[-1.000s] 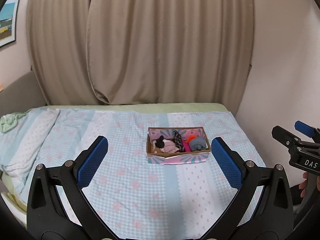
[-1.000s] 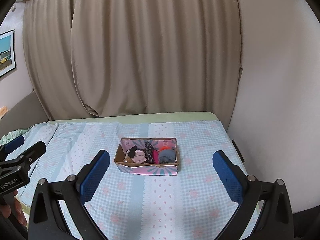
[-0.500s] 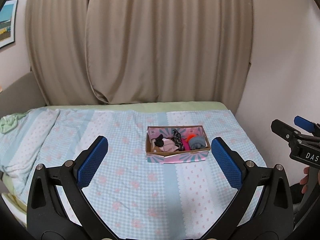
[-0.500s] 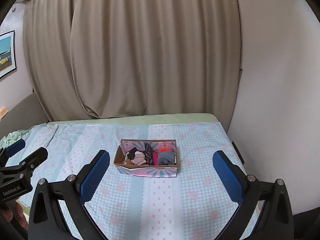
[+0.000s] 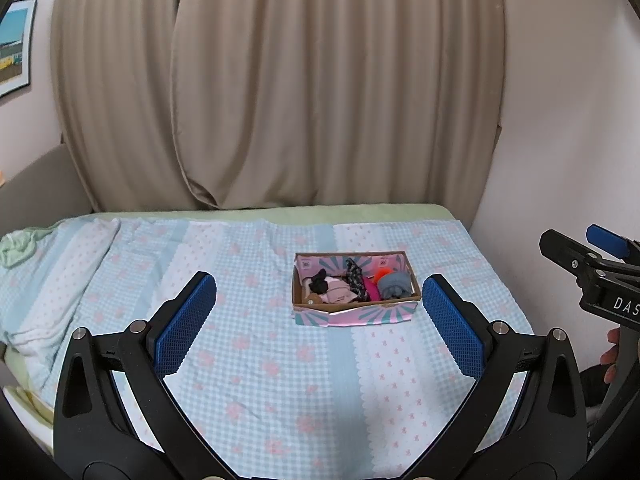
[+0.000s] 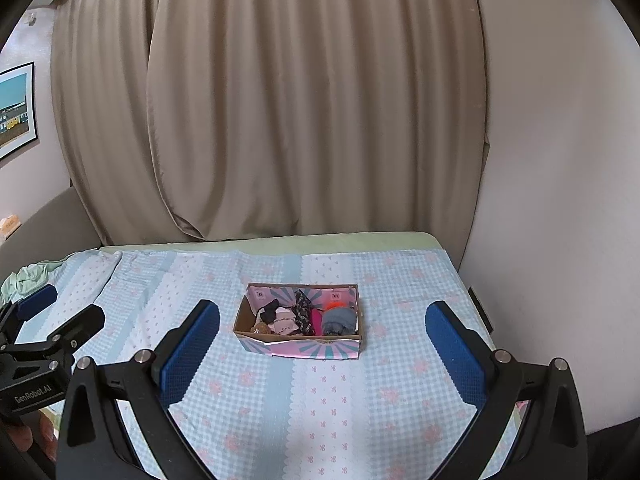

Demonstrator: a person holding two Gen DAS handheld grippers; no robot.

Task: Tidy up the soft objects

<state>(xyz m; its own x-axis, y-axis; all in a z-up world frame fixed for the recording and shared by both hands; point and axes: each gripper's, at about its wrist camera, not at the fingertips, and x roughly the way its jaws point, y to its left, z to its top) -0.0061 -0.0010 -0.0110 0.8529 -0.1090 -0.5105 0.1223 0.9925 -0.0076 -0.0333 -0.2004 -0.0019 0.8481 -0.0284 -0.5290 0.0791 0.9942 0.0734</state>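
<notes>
A small cardboard box (image 5: 352, 317) with a pink and teal front stands on the bed, also in the right wrist view (image 6: 300, 350). It holds several soft items: a black one (image 5: 319, 282), a pale pink one (image 5: 338, 292), a dark patterned one (image 5: 354, 276), a magenta one and a grey roll (image 5: 394, 286) with an orange tuft. My left gripper (image 5: 319, 322) is open and empty, well short of the box. My right gripper (image 6: 322, 352) is open and empty, also held back from the box.
The bed has a light blue checked cover (image 5: 240, 360) with pink flowers. A crumpled green cloth (image 5: 16, 246) lies at the far left. Beige curtains (image 5: 280, 80) hang behind, a wall (image 6: 560, 200) bounds the right side.
Both grippers have risen and pulled back slightly, so the box sits a little lower and smaller in view. Both stay open and empty.
</notes>
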